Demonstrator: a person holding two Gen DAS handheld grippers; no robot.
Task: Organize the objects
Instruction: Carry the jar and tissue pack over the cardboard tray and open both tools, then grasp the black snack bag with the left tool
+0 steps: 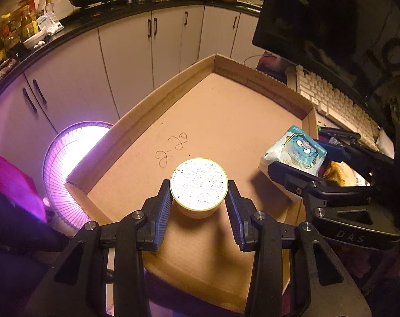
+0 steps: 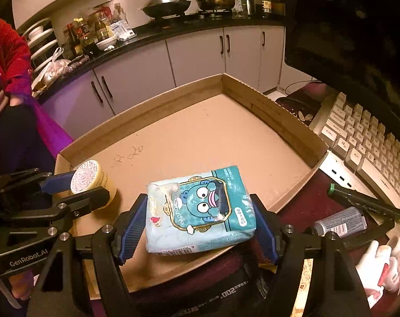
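Note:
A shallow cardboard tray (image 1: 147, 111) (image 2: 279, 111) lies in front of me. A round yellow jar with a white printed lid (image 1: 199, 183) (image 2: 85, 175) sits between the fingers of my left gripper (image 1: 199, 206) (image 2: 75, 187), low over the tray's near left part; the left pad touches it and a small gap shows at the right pad. My right gripper (image 2: 200, 219) (image 1: 305, 158) is shut on a teal tissue pack with a cartoon face (image 2: 197, 208) (image 1: 296, 150), held over the tray's near right edge.
A keyboard (image 2: 363, 142) (image 1: 337, 105) and a dark monitor (image 1: 318, 21) stand right of the tray. A green-capped marker (image 2: 363, 200), a grey tube (image 2: 339, 222) and white bottles (image 2: 379, 266) lie at the right. A glowing heater (image 1: 75, 163) stands left. Kitchen cabinets (image 2: 194, 55) are behind.

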